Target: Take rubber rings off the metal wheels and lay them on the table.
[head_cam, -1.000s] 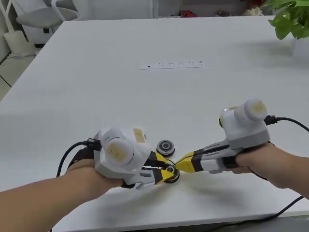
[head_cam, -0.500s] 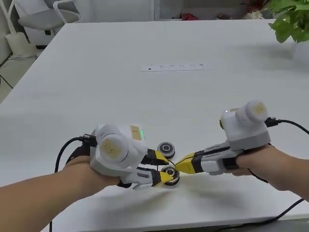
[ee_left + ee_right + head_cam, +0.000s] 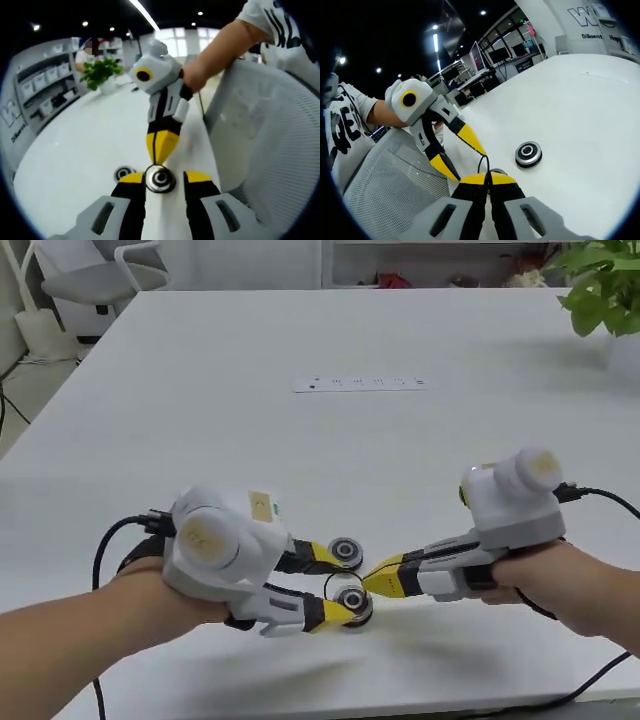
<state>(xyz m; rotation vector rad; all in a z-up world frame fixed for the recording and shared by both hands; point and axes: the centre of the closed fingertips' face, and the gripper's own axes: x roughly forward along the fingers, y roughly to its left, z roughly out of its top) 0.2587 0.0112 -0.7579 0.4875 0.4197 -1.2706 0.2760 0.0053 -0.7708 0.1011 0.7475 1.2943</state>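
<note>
Left gripper point(image 3: 332, 583) jaws have spread since a second ago; now wide, flanking the wheel point(image 3: 160, 179) at my tips. Right gripper point(image 3: 487, 180) is pinched tight on the ring point(image 3: 486, 165), a thin loop just ahead of its tips. I judge the ring soft, stretchy and light, best pinched at its edge. The wheel looks stiff and heavier.

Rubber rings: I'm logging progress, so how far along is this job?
No ring lies loose on the table yet. In hand: the right hand-held gripper is shut on a rubber ring at the near wheel, which sits inside the open left hand-held gripper. Left: freeing and laying it down, then the second wheel, apparently ringed.
</note>
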